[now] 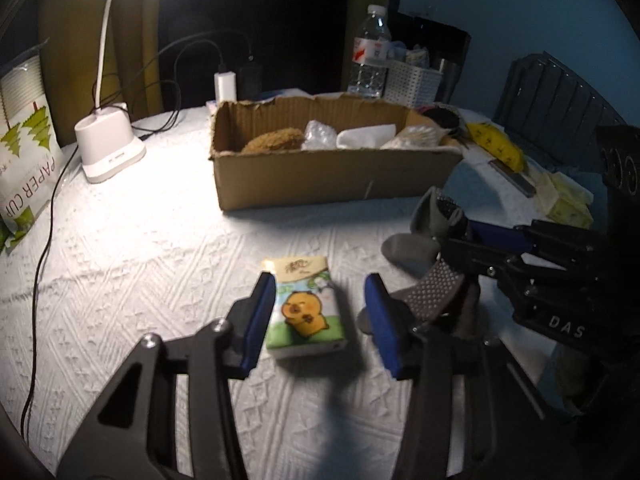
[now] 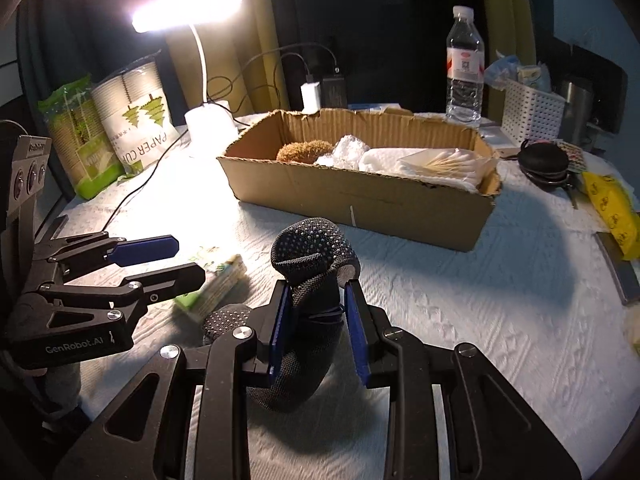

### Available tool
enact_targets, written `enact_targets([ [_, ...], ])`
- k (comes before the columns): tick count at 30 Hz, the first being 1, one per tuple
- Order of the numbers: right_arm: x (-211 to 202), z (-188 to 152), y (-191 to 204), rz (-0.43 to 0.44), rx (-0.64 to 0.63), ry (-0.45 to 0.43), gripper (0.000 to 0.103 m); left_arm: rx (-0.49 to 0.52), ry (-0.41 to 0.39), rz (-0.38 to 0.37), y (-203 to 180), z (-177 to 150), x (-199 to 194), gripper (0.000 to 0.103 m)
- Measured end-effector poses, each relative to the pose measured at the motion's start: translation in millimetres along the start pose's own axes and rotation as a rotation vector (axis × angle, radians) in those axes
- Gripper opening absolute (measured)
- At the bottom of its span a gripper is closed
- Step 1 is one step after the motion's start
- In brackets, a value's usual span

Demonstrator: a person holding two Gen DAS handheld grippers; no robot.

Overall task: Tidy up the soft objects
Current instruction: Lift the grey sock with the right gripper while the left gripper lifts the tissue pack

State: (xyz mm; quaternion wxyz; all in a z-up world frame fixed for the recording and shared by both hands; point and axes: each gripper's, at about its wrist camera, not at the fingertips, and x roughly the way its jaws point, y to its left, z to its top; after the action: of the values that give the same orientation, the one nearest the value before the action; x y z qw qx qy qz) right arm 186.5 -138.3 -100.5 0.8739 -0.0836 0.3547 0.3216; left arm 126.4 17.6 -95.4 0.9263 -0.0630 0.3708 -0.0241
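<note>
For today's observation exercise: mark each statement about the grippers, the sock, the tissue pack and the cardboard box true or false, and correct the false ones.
1. The right gripper is shut on the grey sock. True.
2. The tissue pack is inside the cardboard box. False: it lies on the tablecloth in front of the box.
3. The left gripper is open around the tissue pack. True.
4. The cardboard box is empty. False: it holds several soft things.

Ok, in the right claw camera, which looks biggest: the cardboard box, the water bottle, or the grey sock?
1. Cardboard box, widest by far.
2. Grey sock, but it sits close to the camera, in the right claw, so that inflates it.
3. Water bottle, far back; sock versus bottle is unsure.
</note>
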Motion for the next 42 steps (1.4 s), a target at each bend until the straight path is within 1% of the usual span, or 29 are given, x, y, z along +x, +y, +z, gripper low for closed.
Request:
enact_targets([
  [5,-23.5,-3.8,6.4,-0.017,-0.011,-0.037,0.03,0.01,-0.032,0.001,-6.4,-4.5,-20.5,0.047],
  [9,-38.0,-5.5,8.9,-0.029,-0.015,-0.062,0.03,0.013,-0.048,0.007,-9.5,-8.2,-31.9,0.045],
  [14,-48.1,-7.6,9.8,-0.038,-0.013,-0.077,0.03,0.02,-0.054,0.008,-11.5,-8.8,-33.9,0.045],
  [18,-49.9,-8.7,7.7,-0.04,-0.008,-0.08,0.03,0.001,-0.022,0.015,-6.1,-9.2,-26.4,0.046],
  [20,-49.0,-9.5,6.4,-0.039,-0.006,-0.077,0.03,-0.024,-0.003,0.04,1.0,-7.7,-18.3,0.046],
  [21,-47.6,-9.3,5.5,-0.038,-0.005,-0.074,0.03,-0.037,0.008,0.055,5.1,-6.7,-14.0,0.052],
  [22,-45.7,-9.1,4.4,-0.038,-0.003,-0.071,0.03,-0.048,0.012,0.063,9.0,-5.8,-10.2,0.054],
  [26,-37.3,-8.3,-1.3,-0.035,0.007,-0.057,0.03,-0.053,0.037,0.081,17.5,-1.5,5.7,0.056],
  [27,-33.9,-7.6,-3.2,-0.033,0.01,-0.052,0.03,-0.051,0.05,0.085,18.7,-0.9,11.1,0.063],
  [28,-32.0,-7.1,-4.3,-0.032,0.012,-0.049,0.03,-0.054,0.059,0.088,19.9,-0.4,16.1,0.072],
  [29,-29.1,-6.2,-5.6,-0.031,0.014,-0.045,0.03,-0.056,0.063,0.09,20.4,-0.6,19.3,0.073],
  [33,-17.2,-4.3,-9.6,-0.023,0.018,-0.025,0.03,-0.068,0.091,0.1,25.7,-1.5,34.8,0.074],
  [36,-10.9,-4.0,-12.3,-0.02,0.021,-0.013,0.03,-0.079,0.1,0.08,29.5,-1.9,42.2,0.078],
  [42,-3.1,-0.5,-16.0,-0.017,0.024,-0.002,0.03,-0.046,0.113,0.039,23.2,-1.6,51.4,0.078],
])
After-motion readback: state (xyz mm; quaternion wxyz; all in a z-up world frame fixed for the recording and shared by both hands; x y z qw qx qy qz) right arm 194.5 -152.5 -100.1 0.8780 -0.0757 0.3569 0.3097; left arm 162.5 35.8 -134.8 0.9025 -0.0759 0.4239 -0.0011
